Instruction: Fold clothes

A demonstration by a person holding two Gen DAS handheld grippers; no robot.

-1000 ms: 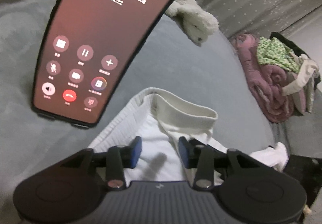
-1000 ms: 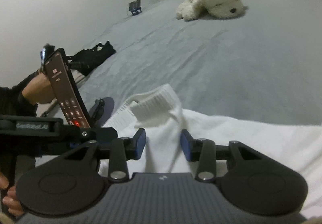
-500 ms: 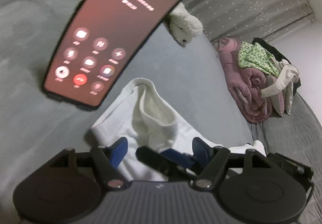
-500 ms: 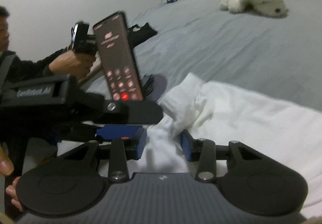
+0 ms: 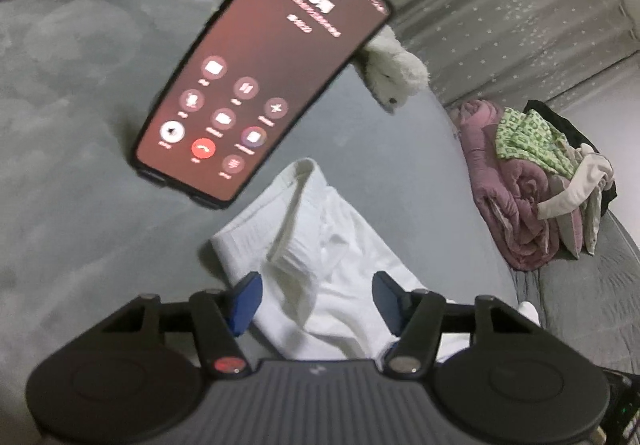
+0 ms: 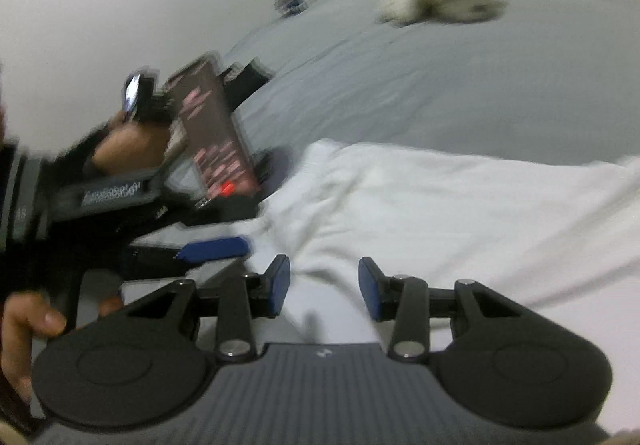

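A white knit garment (image 5: pixel 332 245) lies on the grey bed, its ribbed collar end pointing away from me. My left gripper (image 5: pixel 316 299) hovers at the garment's near edge. Its jaws are closing with cloth lying between the blue pads, which stand clear of it. In the blurred right wrist view the garment (image 6: pixel 460 213) spreads to the right, and its creases run into my right gripper (image 6: pixel 324 289), whose pads hold a bunch of cloth. One blue fingertip (image 6: pixel 216 249) of the left gripper shows just left of it.
A phone (image 5: pixel 260 85) on a call is mounted above the left gripper and blocks part of the view. A white plush toy (image 5: pixel 394 73) lies farther up the bed. A pile of pink, green and beige clothes (image 5: pixel 528 185) sits at the right edge. A person's hand (image 6: pixel 24 325) grips the handle.
The left jaws stand wider than a second ago. The right gripper's finger that lay between them has pulled out of the left view. The collar has flattened, and the right view has swung sideways.
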